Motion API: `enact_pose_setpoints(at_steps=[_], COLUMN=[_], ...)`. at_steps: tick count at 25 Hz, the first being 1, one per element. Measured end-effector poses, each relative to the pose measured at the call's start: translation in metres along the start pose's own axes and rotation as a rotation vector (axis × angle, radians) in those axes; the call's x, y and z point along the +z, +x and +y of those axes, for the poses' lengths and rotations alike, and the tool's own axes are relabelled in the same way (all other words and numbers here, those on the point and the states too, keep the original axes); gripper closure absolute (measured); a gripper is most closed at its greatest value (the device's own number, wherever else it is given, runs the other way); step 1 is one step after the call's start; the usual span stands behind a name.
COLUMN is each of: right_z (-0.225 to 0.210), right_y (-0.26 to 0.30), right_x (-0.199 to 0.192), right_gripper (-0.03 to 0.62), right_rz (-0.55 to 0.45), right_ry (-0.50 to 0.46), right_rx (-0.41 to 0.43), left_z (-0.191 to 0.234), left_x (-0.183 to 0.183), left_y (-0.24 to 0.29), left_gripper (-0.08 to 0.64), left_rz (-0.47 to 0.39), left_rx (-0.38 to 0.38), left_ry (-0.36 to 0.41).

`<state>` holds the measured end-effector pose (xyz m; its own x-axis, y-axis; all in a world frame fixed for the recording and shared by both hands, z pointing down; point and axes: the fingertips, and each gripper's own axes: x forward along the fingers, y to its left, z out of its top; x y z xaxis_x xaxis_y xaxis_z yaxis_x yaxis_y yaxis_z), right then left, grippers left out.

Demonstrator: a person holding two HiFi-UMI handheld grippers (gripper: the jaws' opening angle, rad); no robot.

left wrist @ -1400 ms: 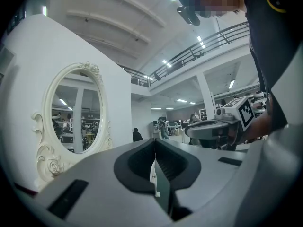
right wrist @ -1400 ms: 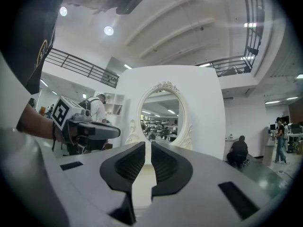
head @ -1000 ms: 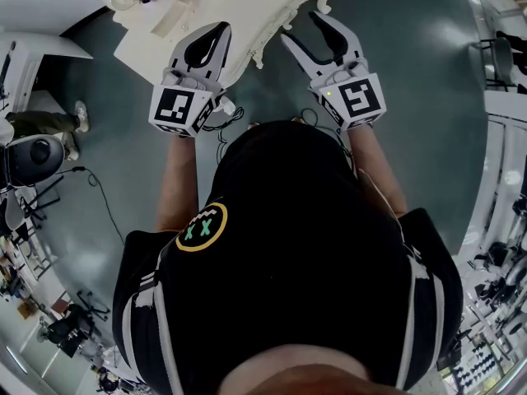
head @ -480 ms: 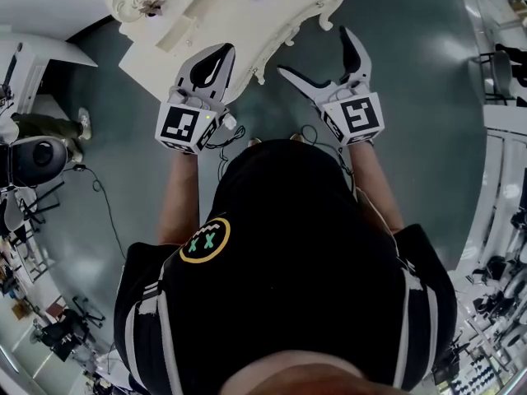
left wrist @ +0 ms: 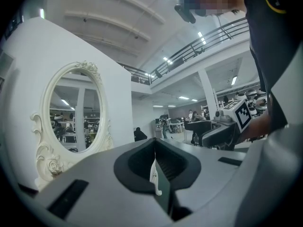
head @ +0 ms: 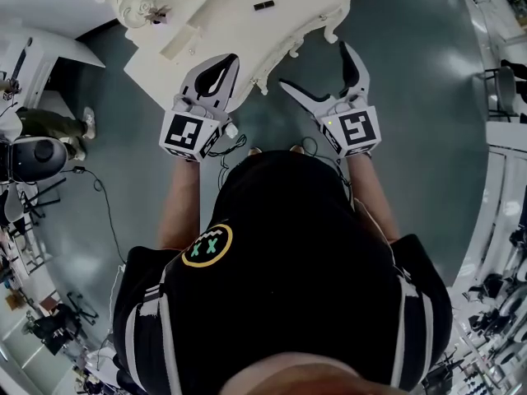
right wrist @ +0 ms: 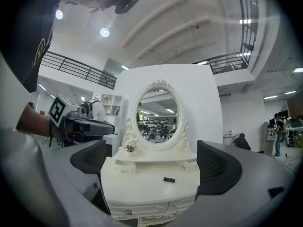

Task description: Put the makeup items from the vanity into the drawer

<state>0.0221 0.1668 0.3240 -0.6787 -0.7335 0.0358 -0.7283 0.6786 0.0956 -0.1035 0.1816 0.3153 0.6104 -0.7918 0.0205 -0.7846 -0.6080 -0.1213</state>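
The left tongs (head: 221,64) are pressed together over the near edge of the white vanity counter (head: 206,19). The right tongs (head: 315,64) gape wide, holding nothing. A small dark makeup item (head: 263,5) lies farther away on the counter.

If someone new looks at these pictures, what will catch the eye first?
The white vanity with its oval mirror stands out, straight ahead of the person. A small black item lies on its top. In front of it the right tongs gape wide and empty, while the left tongs are shut.
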Motion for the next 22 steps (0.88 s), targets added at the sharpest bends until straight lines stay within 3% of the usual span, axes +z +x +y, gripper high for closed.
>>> enact_pose_setpoints(at_steps=[12,22], right_z=[-0.034,-0.073], right_y=[-0.015,0.027], right_x=[-0.015,-0.040], right_gripper=[-0.008,-0.007], right_rz=[0.004,0.042], right_ry=[0.017,0.011], right_rx=[0.056,0.040], left_z=[-0.024,0.012], left_x=[0.001,-0.031], left_y=[0.027,0.073], left_gripper=[0.537,0.537], left_rz=[0.040,0.067], left_rx=[0.049,0.041], left_ry=[0.015,-0.019])
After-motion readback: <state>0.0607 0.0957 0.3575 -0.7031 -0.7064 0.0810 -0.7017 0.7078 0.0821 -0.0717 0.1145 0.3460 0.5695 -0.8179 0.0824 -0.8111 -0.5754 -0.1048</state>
